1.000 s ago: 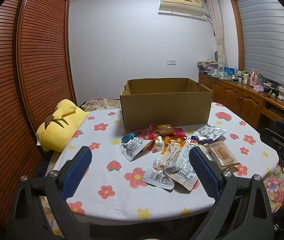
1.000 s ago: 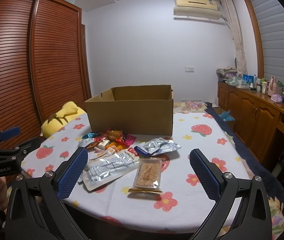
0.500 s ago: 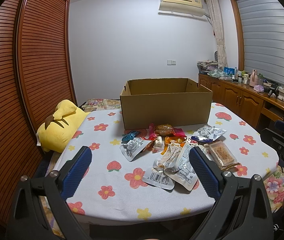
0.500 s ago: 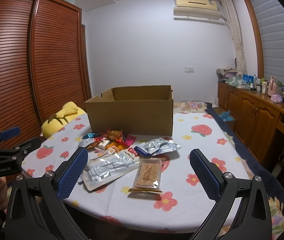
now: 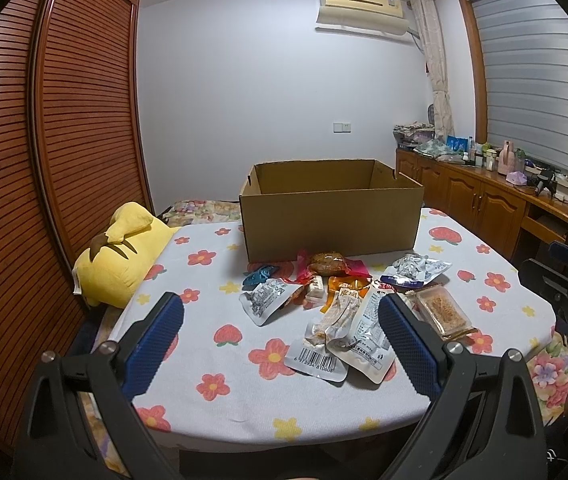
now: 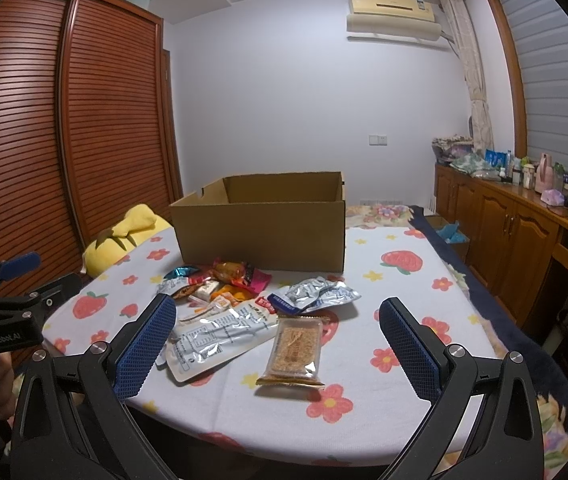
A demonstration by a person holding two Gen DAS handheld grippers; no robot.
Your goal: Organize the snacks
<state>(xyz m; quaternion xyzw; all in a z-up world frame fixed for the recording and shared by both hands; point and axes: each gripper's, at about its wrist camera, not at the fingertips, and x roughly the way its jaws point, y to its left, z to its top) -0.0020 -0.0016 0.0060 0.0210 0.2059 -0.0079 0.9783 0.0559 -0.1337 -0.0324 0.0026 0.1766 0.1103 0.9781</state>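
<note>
Both spread wide and empty, left gripper [image 5: 279, 330] and right gripper [image 6: 277, 330]; risk: slippery overlapping snack packets [image 6: 219, 330] at frame centre, liable to slide or lift together.

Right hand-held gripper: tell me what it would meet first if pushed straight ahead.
Probably the clear-wrapped cracker pack, lying between the open fingers of the right hand-held gripper; the cardboard box stands farther back. Depth is uncertain.

A yellow plush pillow [image 5: 123, 256] lies beside the slatted wardrobe [image 5: 43, 160]; air conditioner [image 5: 364, 4] above.
</note>
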